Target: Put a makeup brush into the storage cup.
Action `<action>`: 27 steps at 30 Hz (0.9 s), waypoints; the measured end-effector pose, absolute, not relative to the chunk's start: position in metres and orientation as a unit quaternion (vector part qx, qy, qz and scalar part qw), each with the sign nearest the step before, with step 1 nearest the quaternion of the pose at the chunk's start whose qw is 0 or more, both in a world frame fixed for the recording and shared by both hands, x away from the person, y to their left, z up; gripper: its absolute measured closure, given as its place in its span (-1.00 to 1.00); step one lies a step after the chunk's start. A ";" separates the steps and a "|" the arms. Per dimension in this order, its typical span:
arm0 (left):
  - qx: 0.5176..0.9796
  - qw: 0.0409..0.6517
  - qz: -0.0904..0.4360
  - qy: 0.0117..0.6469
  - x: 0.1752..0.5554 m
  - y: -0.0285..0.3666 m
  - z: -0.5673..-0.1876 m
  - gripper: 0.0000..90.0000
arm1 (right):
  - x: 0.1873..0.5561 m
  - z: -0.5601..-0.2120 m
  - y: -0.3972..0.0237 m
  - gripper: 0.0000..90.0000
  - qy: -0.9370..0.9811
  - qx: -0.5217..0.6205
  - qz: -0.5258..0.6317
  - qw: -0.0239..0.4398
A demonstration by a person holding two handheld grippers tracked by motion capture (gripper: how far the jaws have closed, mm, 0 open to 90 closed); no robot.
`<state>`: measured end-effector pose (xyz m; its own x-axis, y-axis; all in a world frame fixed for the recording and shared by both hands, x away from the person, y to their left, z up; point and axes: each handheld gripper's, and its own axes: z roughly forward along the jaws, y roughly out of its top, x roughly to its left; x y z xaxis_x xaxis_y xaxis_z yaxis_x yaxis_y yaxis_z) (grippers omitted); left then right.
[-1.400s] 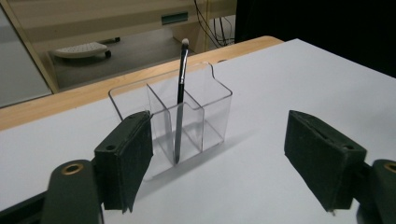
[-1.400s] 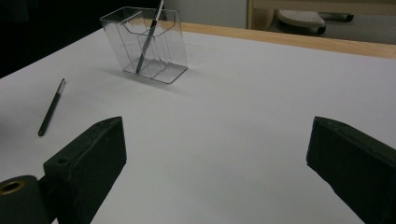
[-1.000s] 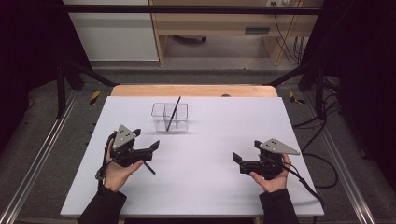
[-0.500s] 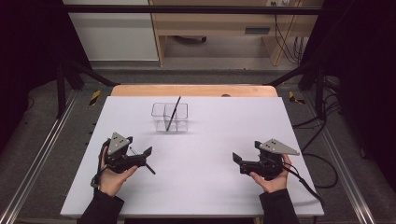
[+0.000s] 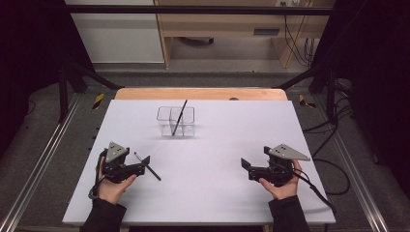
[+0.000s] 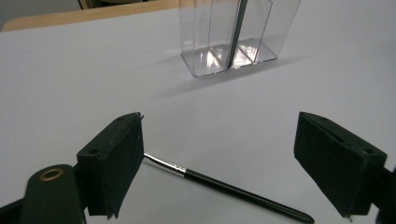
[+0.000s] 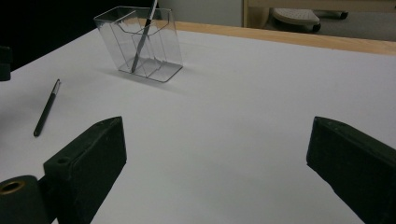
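A thin black brush [image 6: 224, 186] lies flat on the white table, between the wide-open jaws of my left gripper [image 6: 217, 154], and neither pad touches it. From above, the brush [image 5: 148, 167] lies just off the left gripper's [image 5: 143, 164] tips at the near left. A clear divided holder [image 5: 175, 121] stands mid-table with a second black brush [image 5: 179, 115] leaning in it. My right gripper [image 5: 246, 169] rests at the near right. Its jaws [image 7: 215, 140] are open over bare table.
The white table sheet [image 5: 227, 140] has a wooden edge [image 5: 200, 93] at the far side. Metal rails run along both sides, and cables [image 5: 333, 169] trail off to the right. In the right gripper view, the holder [image 7: 144, 46] and the loose brush [image 7: 46, 109] sit far to its left.
The left gripper has drawn back toward the near left and sunk closer to the table. The brush on the table and the right gripper have stayed put.
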<state>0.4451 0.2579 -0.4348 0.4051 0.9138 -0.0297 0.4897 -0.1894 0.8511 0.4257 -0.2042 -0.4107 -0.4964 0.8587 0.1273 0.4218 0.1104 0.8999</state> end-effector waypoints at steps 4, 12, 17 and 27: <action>0.727 0.407 0.253 0.492 0.446 0.261 -0.438 -0.66 | 0.425 -0.410 -0.205 -0.87 0.711 0.450 0.492 0.223; 0.734 0.382 0.245 0.505 0.449 0.258 -0.451 -0.66 | 0.426 -0.413 -0.202 -0.87 0.716 0.449 0.487 0.221; 0.739 0.364 0.241 0.513 0.450 0.256 -0.458 -0.65 | 0.426 -0.414 -0.202 -0.87 0.718 0.449 0.484 0.220; 0.747 0.336 0.225 0.528 0.457 0.251 -0.472 -0.54 | 0.428 -0.417 -0.200 -0.87 0.720 0.449 0.482 0.218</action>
<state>0.4571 0.2506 -0.4717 0.3421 0.9395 -0.0179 0.6369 -0.2178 0.7395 0.4275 -0.2000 -0.4165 -0.5014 0.8569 0.1197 0.4369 0.1313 0.8898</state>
